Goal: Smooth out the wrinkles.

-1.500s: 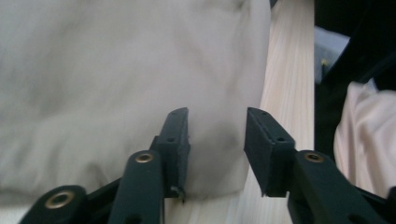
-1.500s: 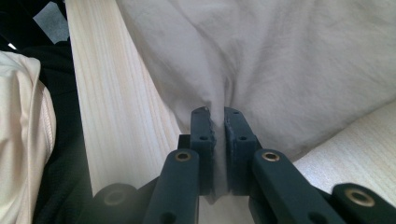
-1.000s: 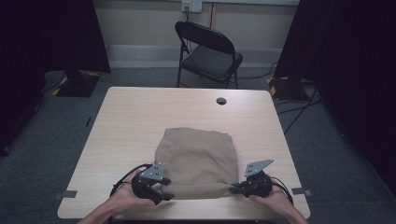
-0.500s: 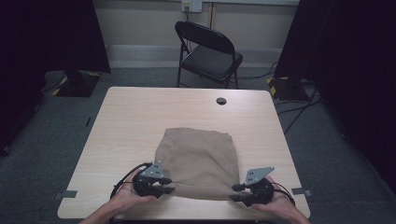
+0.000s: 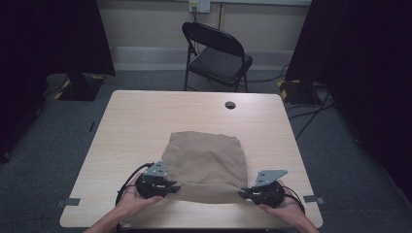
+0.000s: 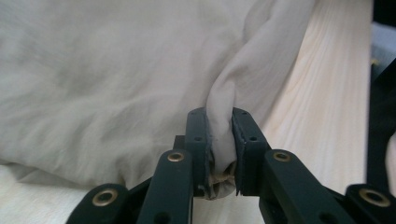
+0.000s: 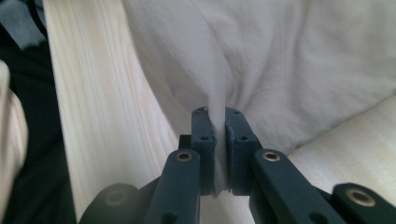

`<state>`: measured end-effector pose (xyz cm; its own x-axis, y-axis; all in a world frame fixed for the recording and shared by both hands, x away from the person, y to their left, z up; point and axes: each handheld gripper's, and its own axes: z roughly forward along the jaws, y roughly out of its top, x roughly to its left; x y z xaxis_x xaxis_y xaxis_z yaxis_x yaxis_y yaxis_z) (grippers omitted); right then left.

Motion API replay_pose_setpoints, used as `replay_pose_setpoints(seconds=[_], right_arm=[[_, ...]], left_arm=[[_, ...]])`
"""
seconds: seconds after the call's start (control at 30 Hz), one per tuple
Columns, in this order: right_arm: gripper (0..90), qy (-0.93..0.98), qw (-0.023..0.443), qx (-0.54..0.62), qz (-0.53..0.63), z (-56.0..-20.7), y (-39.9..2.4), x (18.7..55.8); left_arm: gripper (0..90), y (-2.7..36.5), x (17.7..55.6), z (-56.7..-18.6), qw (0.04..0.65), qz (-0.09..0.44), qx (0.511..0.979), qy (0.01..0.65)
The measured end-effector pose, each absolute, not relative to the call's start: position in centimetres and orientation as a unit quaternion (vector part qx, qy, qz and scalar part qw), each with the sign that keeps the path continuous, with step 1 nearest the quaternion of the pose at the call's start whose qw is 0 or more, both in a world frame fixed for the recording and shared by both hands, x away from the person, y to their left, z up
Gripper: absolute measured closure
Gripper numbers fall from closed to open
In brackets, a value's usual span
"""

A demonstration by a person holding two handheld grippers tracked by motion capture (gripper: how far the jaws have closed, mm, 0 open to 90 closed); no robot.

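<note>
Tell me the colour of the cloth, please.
The cloth is plain tan, best seen in the high view.

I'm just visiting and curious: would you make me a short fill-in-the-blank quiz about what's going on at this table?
1. Both grippers pinch the near edge of a tan ____.
2. The left gripper holds the cloth at its near left ____.
3. The right gripper has its jaws ____ on the fabric.
4. Beyond the table stands a black folding ____.

Missing words: cloth; corner; shut; chair
</note>
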<state>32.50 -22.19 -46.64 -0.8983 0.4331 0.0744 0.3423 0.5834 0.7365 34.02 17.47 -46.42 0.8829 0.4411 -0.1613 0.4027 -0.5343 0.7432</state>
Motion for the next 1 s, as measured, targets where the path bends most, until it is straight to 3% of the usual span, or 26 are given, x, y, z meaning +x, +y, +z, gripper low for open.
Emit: replay_pose_setpoints(seconds=[0.2, 1.0], right_arm=[[84.2, 0.864, 0.076, 0.230, 0.442, -44.9, -22.5, 32.1], [84.5, 0.808, 0.145, 0.218, 0.528, -36.6, -21.4, 30.9]], left_arm=[[78.6, 18.6, 34.1, -44.5, 0.469, 0.022, 0.846, 0.254], [78.6, 20.9, 31.8, -35.9, 0.555, 0.061, 0.796, 0.234]])
